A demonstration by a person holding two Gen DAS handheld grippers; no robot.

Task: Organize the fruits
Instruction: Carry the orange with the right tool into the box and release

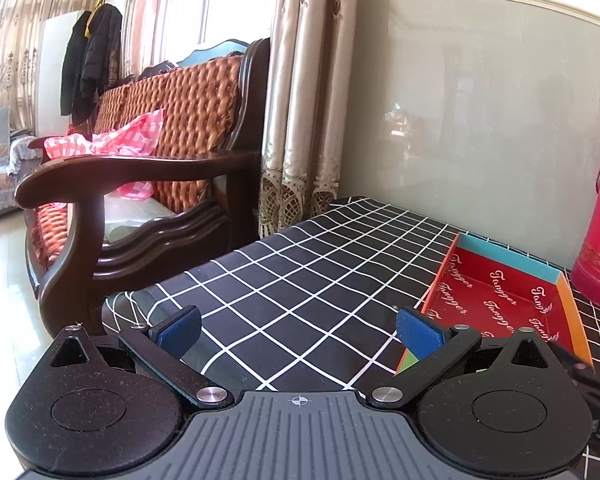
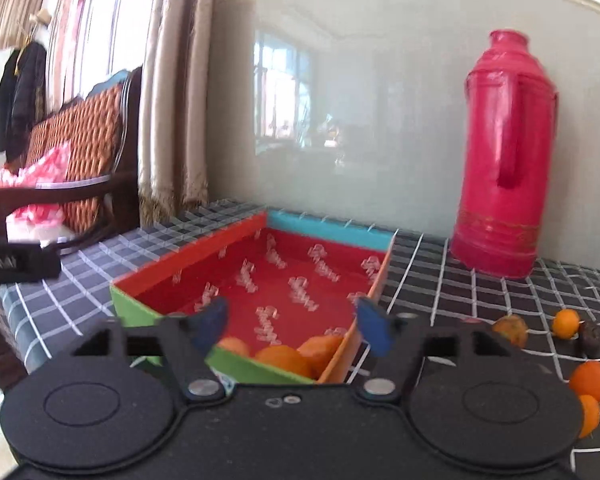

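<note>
Three in box: oranges (image 2: pixel 284 358) lie at near end of the red tray-box (image 2: pixel 260 236), by its green wall, partly hidden by that wall.
Left outside: approx 3 more orange fruits (image 2: pixel 588 378) on checked cloth (image 2: pixel 460 280) right of box, plus a brownish one (image 2: pixel 511 330) & a dark one (image 2: pixel 590 338), kind unclear.
Progress: roughly halfway, my guess.
R gripper (image 2: pixel 292 326): jaws apart, nothing between pads, hovering over near end of box.
L gripper (image 1: pixel 298 332): jaws wide apart, empty, over bare cloth left of box.
Box axis: long side runs away from camera toward wall; blue end far, green end near.
Bystander: red thermos (image 2: pixel 504 160), upright behind loose fruit.
</note>
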